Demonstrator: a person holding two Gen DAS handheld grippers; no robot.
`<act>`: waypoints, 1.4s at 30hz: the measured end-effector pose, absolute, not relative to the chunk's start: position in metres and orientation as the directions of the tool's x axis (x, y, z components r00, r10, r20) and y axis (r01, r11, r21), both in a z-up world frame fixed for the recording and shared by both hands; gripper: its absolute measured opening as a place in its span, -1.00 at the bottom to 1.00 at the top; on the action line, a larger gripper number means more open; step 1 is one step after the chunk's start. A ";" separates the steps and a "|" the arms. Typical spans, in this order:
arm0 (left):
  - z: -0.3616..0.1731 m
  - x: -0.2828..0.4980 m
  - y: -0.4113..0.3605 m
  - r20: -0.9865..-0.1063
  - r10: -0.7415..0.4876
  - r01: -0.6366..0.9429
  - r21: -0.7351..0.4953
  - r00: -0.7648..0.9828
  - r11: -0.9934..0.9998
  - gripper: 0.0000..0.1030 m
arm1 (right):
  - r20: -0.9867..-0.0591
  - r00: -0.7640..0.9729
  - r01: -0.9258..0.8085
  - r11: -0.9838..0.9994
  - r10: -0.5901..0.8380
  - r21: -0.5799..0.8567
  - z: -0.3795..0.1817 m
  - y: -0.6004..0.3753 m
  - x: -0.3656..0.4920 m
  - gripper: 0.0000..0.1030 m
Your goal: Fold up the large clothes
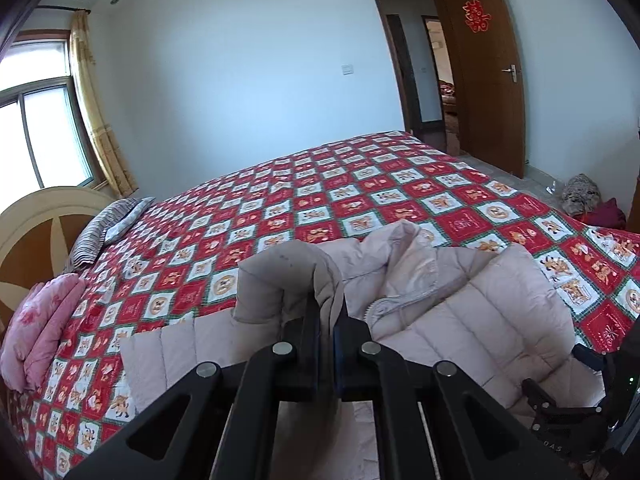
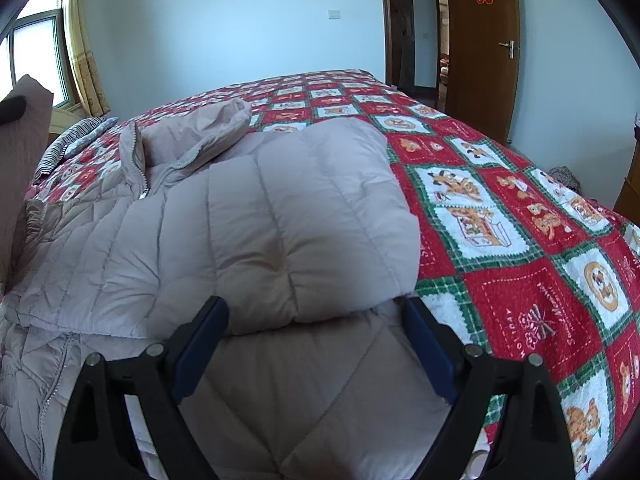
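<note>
The pale pink quilted jacket (image 2: 280, 216) lies on the near part of the bed, on top of the red checked bedspread (image 2: 520, 216) with cartoon squares. In the right wrist view one padded panel is folded over the body of the jacket, and the zipper (image 2: 138, 168) runs along the left side, next to the bunched hood or collar part (image 2: 200, 128) further back.

The left gripper (image 1: 326, 312) has its jaws pressed together on a fold of the jacket fabric (image 1: 288, 280), which stands up above the fingertips in a thick hump. The right gripper (image 2: 316, 312) has its jaws spread wide; the folded edge of the jacket sits between the blue pads (image 2: 204, 344), and I cannot tell if the pads touch it.

Around this, a pink folded blanket (image 1: 44, 328) and a striped pillow (image 1: 104, 228) lie near the wooden headboard (image 1: 36, 232). Behind the bed are a window with a yellow curtain (image 1: 96, 116) and an open brown door (image 1: 484, 76) with a red paper decoration (image 1: 476, 14)
</note>
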State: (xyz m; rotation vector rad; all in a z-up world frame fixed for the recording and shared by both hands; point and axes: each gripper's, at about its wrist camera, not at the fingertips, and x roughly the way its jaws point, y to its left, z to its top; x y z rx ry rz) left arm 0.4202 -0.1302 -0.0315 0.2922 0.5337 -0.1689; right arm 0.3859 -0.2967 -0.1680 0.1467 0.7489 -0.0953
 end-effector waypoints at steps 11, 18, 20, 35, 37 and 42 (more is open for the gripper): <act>-0.091 0.434 -0.195 -0.600 -0.144 0.343 0.230 0.787 0.911 -0.87 | -0.670 0.742 0.147 0.978 -0.011 0.147 -0.169 -0.301 0.383 0.77; -0.101 0.431 -0.199 -0.621 -0.222 0.387 0.143 0.752 0.911 0.12 | -0.663 0.749 0.154 0.974 -0.003 0.169 -0.170 -0.304 0.382 0.77; -0.092 0.421 -0.194 -0.560 -0.205 0.356 0.174 0.803 0.918 0.74 | -0.663 0.749 0.154 0.973 -0.002 0.171 -0.170 -0.305 0.382 0.77; -0.108 0.441 -0.008 -0.525 0.132 0.019 0.272 0.841 0.962 0.85 | -0.598 0.791 0.080 0.949 0.126 0.305 -0.126 -0.302 0.372 0.77; -0.115 0.448 0.022 -0.554 0.161 -0.029 0.239 0.817 0.971 0.85 | -0.601 0.775 0.006 0.949 0.195 0.315 -0.112 -0.286 0.386 0.77; -0.124 0.450 0.053 -0.598 0.171 -0.075 0.182 0.783 0.980 0.85 | -0.694 0.638 -0.077 0.924 0.335 0.375 -0.130 -0.251 0.441 0.09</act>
